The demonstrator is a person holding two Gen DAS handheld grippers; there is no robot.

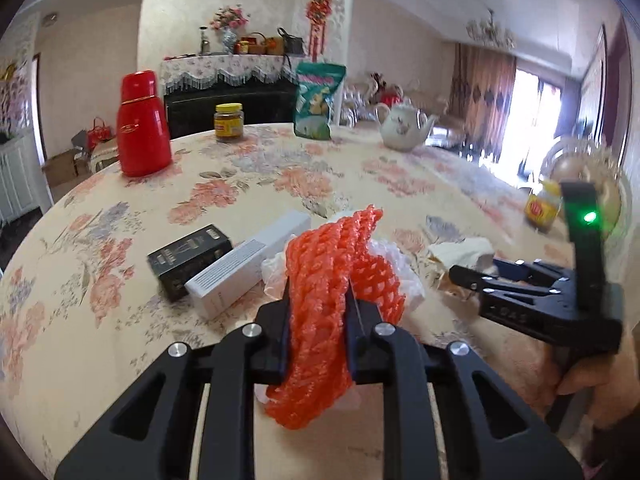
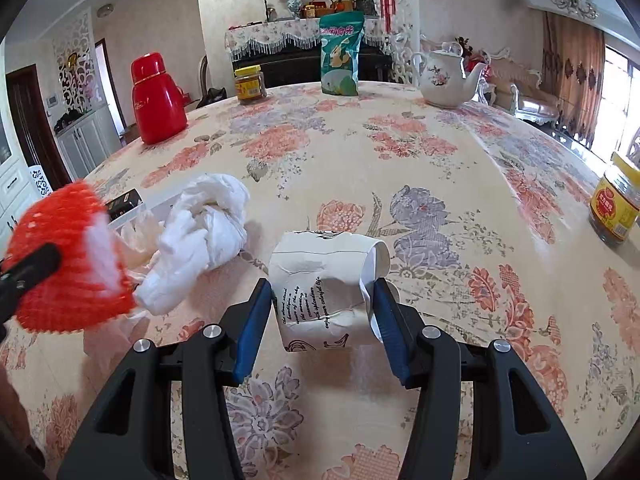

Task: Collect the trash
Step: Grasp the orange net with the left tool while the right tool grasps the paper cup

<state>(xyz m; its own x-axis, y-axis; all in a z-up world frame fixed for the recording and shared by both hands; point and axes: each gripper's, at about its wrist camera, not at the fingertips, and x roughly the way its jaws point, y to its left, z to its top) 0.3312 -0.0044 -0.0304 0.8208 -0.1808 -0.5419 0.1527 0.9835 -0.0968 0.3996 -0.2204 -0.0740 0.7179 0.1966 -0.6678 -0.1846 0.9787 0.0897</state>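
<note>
My left gripper [image 1: 318,312] is shut on an orange foam net [image 1: 334,276], pinched between its fingers and lifted just off the floral tablecloth; the same orange foam net [image 2: 68,260] shows at the left edge of the right wrist view. A crumpled white plastic bag [image 2: 204,236] lies beside it on the table. My right gripper [image 2: 324,308] is shut on a crushed white paper cup [image 2: 324,288] with black writing, lying on its side, both blue pads pressing its walls. In the left wrist view my right gripper [image 1: 464,276] reaches in from the right over the crumpled paper.
A black box [image 1: 188,258] and a white box [image 1: 248,264] lie left of the net. At the far side stand a red thermos [image 2: 158,98], a yellow-lidded jar [image 2: 250,84], a green snack bag [image 2: 340,56] and a teapot [image 2: 446,76]. Another jar [image 2: 616,204] stands right.
</note>
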